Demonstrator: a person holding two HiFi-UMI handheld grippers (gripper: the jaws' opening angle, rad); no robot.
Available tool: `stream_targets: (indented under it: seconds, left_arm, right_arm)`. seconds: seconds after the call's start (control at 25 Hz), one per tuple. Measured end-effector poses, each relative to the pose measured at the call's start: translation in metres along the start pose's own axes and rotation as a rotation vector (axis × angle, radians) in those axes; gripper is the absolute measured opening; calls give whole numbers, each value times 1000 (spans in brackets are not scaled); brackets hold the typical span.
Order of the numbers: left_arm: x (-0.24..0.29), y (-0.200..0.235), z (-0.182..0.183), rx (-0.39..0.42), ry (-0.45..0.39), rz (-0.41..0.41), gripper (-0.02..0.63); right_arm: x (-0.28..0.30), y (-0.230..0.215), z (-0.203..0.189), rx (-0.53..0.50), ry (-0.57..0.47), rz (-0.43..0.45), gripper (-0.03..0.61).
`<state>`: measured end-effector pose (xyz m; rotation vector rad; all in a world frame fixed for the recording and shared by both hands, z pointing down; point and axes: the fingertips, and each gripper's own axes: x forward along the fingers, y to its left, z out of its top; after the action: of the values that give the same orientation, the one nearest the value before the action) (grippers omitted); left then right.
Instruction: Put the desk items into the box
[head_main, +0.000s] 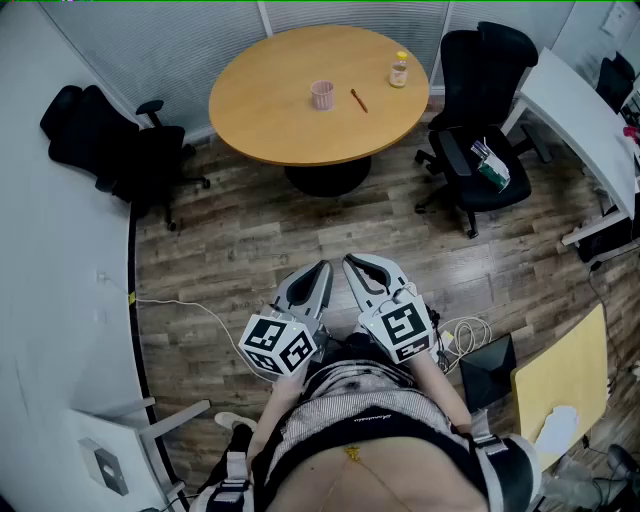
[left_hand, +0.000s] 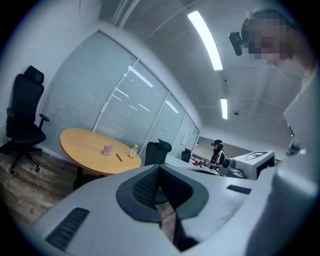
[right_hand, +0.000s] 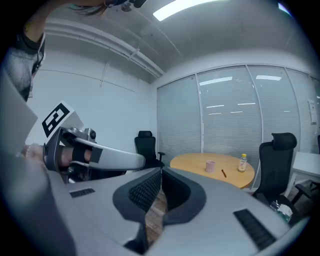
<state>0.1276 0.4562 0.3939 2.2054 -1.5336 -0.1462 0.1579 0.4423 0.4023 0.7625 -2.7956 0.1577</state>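
Note:
A round wooden table stands across the room. On it are a pink cup, a brown pen and a small bottle. My left gripper and right gripper are held side by side close to the person's body, far from the table, over the wood floor. Both are shut with nothing between the jaws. The left gripper view shows the cup, pen and bottle beyond its closed tips. In the right gripper view the cup and bottle sit ahead to the right.
Black office chairs stand left and right of the table. A white desk runs along the right. A tan cardboard piece and a black item lie on the floor at right, with a white cable at left.

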Motion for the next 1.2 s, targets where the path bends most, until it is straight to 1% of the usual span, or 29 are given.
stream_targets:
  seconds: [0.28,0.52,0.72,0.96,1.2]
  left_arm:
    - [-7,-8,-6,2,1,-9,2]
    - [-11,-14,-15,-14,9,-5,2]
    - [-11,-14,-13,-16,4,-3,2]
    - [-8,0,-8,-16,9,-7,2]
    - [9,16,-1,-24,28,-42,2]
  right_arm:
    - [-11,3,-1,41,-44,6,29]
    - [-15,7,-8,29,-33,25,29]
    - [-15,6,-7,30,-25,20,29]
    - [-2,2,-5,29,-21,4,29]
    - [16,-8,-1,53,-30,-15,29]
